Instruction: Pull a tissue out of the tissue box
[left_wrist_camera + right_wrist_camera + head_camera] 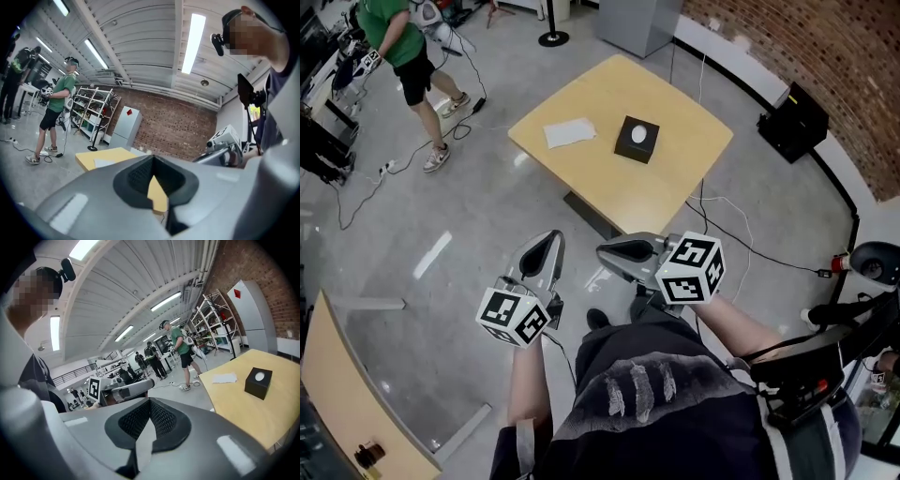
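Observation:
A black tissue box (pixel 637 139) with a white tissue (pixel 638 135) showing at its top stands on the yellow table (pixel 675 178), beside a flat white sheet (pixel 569 132). Both grippers hang over the floor in front of the person's body, well short of the table. My left gripper (pixel 546 246) is shut and holds nothing; its own view shows only the table (pixel 101 159) past the closed jaws (pixel 152 177). My right gripper (pixel 605 252) is likewise shut and empty (pixel 149 420). In its view the box (pixel 258 382) and the sheet (pixel 224 378) lie far off to the right.
A person in a green shirt (pixel 398 37) stands at the far left among floor cables (pixel 356 187). A black case (pixel 792 122) sits on the floor right of the table by the brick wall (pixel 825 56). Another tabletop (pixel 356 403) fills the lower left corner.

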The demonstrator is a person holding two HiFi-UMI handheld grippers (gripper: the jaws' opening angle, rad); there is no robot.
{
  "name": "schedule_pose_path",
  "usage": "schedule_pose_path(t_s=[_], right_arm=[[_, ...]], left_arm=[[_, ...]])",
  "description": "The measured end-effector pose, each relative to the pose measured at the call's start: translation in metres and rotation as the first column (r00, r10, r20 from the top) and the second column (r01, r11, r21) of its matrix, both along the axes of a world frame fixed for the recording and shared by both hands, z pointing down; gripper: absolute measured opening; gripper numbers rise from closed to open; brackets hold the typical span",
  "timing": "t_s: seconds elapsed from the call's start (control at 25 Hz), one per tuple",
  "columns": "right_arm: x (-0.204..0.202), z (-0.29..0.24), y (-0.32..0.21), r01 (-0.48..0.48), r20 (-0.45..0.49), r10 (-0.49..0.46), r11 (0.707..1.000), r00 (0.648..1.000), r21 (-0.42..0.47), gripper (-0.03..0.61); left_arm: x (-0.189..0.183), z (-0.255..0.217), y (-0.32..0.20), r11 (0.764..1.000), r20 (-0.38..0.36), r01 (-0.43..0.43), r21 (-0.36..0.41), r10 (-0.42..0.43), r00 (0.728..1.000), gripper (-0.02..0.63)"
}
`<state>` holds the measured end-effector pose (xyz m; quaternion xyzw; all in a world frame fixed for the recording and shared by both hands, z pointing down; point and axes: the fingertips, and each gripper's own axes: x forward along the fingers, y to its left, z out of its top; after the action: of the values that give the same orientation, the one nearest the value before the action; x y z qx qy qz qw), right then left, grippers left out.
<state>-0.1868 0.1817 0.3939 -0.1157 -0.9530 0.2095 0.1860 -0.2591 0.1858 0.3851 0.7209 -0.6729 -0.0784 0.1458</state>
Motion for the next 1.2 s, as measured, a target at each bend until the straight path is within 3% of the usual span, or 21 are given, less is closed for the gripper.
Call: schedule_pose_path(t_s=[0.32,0.44,0.64,1.2], right_arm=[[0.002,-0.007,-0.008,0.064,0.072,-0.06,0.996,0.996,-0.055,-0.002],[0.018,-0.01,-0.02,0.094,0.073,-0.092,0.995,0.993,-0.029,-0.002],[0.055,-0.014,-0.047,0.11,0.11,-0.1,0.99,0.989,-0.09,-0.002],[0.135,0.005,-0.1,0.114,0.145,-0.087,0.975,0.986,-0.189,-0.002]], left_arm=[[0.014,-0.012,-0.007,0.998,0.068,0.031,-0.052,-0.027,0.997,0.0],[0.039,-0.014,-0.022,0.997,0.068,0.038,-0.07,-0.033,0.997,0.001],[0.092,-0.013,-0.054,0.993,0.088,0.027,-0.115,-0.017,0.996,0.001],[0.174,0.006,-0.105,0.976,0.13,0.031,-0.216,-0.003,0.992,0.002]])
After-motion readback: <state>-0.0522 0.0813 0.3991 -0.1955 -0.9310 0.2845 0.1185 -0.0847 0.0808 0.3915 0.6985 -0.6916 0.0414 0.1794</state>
